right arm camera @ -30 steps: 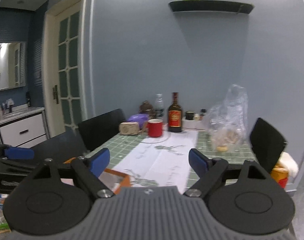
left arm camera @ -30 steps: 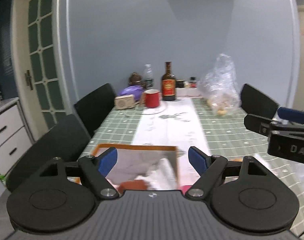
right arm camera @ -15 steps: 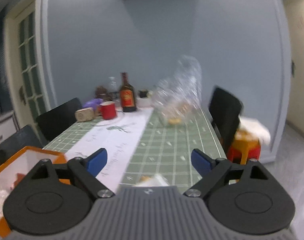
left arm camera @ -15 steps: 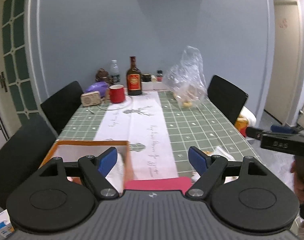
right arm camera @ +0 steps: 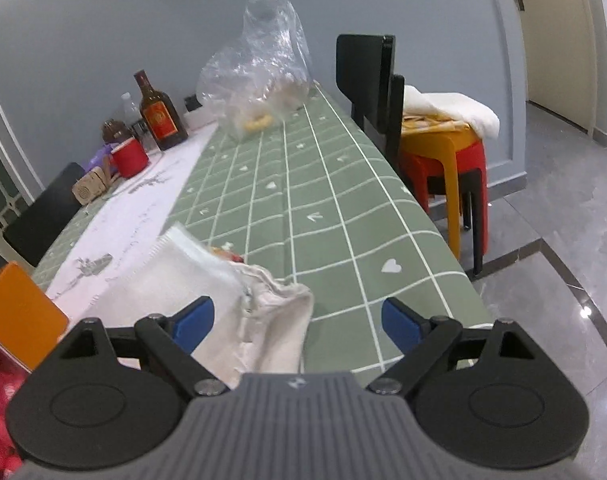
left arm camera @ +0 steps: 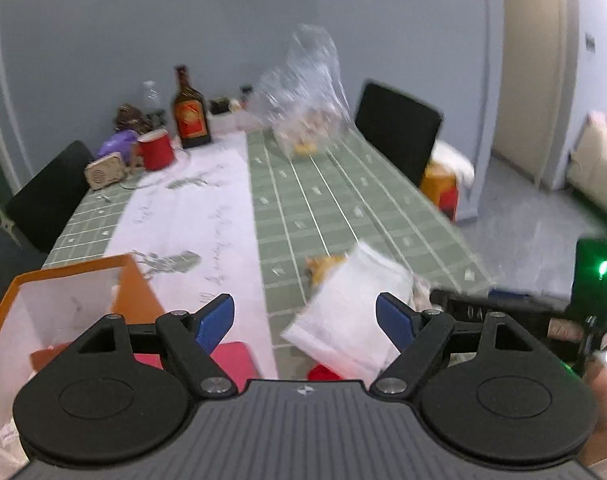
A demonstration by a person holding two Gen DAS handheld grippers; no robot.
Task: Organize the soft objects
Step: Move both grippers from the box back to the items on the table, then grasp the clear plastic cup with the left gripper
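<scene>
White cloth (right arm camera: 191, 280), one piece, lies crumpled at the near edge of the green-checked surface (right arm camera: 323, 208), partly over one cream runner (left arm camera: 191, 216). One orange box (left arm camera: 63, 292) stands just left of it, one pink item (left arm camera: 231, 360) beside the box. My right hand-held gripper (right arm camera: 297, 322) hovers over the cloth's right end, jaws spread wide, nothing pinched. My left hand-held gripper (left arm camera: 305, 322) is likewise wide apart and empty, cloth ahead between its fingers' lines. Far end: one brown bottle (right arm camera: 159, 116), one red mug (right arm camera: 129, 158), one clear plastic bag (right arm camera: 259, 72). Black chairs: two counted on the left side (left arm camera: 47, 196), one on the right. Two stacked stools (right arm camera: 443, 156), orange on red.
</scene>
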